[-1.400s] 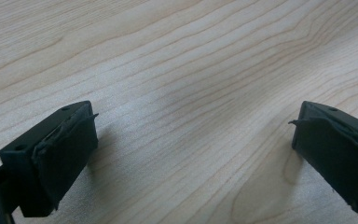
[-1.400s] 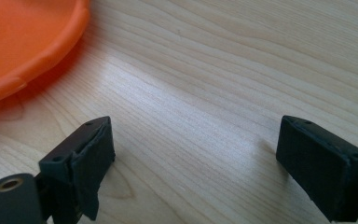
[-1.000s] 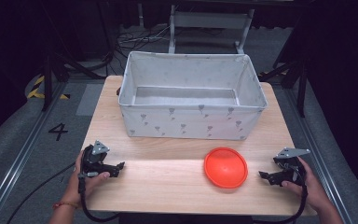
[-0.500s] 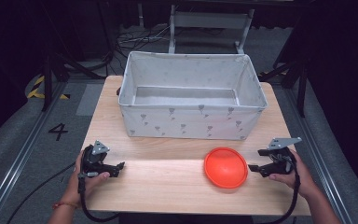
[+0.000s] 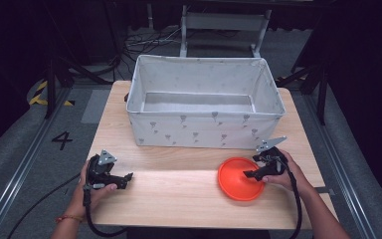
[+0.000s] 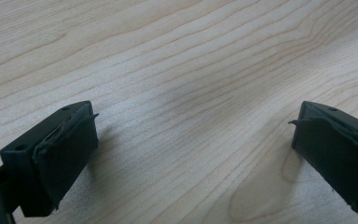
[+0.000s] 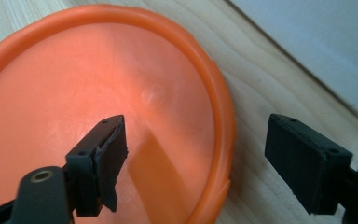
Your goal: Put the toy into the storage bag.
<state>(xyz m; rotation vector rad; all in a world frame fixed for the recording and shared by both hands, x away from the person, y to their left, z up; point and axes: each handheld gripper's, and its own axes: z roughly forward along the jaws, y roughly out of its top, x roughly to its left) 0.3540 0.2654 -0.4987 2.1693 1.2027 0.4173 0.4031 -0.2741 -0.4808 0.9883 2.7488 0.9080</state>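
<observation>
Nearest the person, the left gripper point(image 5: 124, 178) rests low on the pale wooden table point(image 5: 179, 199) at its near left, its jaws spread wide over bare wood grain with nothing between them. At the near right lies the round orange plastic plate point(image 5: 238, 179), flat on the table. The right gripper point(image 5: 251, 174) sits at the plate's right edge; its jaws have just been closing a little yet stand well apart, one over the plate's inside, the other outside over the wood, the raised rim between them and not pressed by either pad. Beyond, at the far middle of the table, stands the white fabric bin with a grey pattern point(image 5: 204, 132).
</observation>
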